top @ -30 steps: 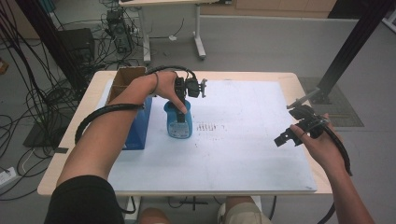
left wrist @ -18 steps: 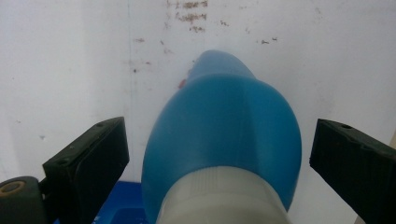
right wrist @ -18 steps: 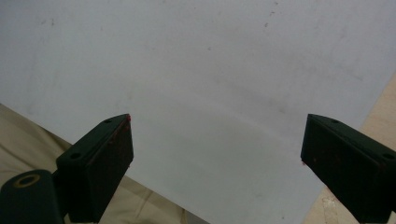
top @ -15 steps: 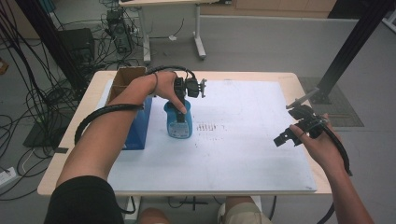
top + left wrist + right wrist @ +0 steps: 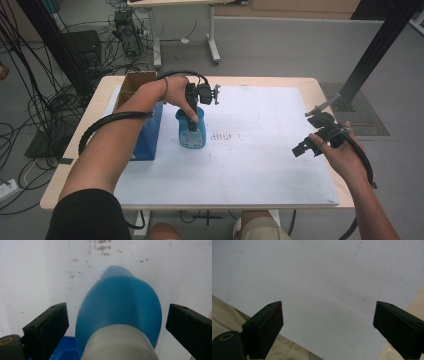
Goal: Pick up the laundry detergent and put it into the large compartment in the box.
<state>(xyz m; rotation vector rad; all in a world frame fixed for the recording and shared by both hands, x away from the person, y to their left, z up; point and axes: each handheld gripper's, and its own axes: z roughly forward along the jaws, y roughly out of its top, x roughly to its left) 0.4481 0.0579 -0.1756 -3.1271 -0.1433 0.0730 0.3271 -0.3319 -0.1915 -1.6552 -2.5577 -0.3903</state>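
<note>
A blue bottle (image 5: 191, 135) with a white cap (image 5: 120, 343) stands upright on the white sheet (image 5: 260, 165), left of the table's middle. My left gripper (image 5: 193, 121) points straight down over it. In the left gripper view, the left gripper (image 5: 116, 322) is open, its jaws flanking the bottle (image 5: 120, 302) with a gap on each side. My right gripper (image 5: 306, 147) hovers near the sheet's right edge, held low. In the right gripper view the right gripper (image 5: 328, 320) is open over bare white sheet, nothing between its jaws.
A blue box (image 5: 150, 132) lies just left of the bottle, with an open cardboard box (image 5: 132, 85) behind it. A patch of dark marks (image 5: 222, 136) sits on the sheet right of the bottle. A black post (image 5: 370, 55) slants up beyond the table's right corner.
</note>
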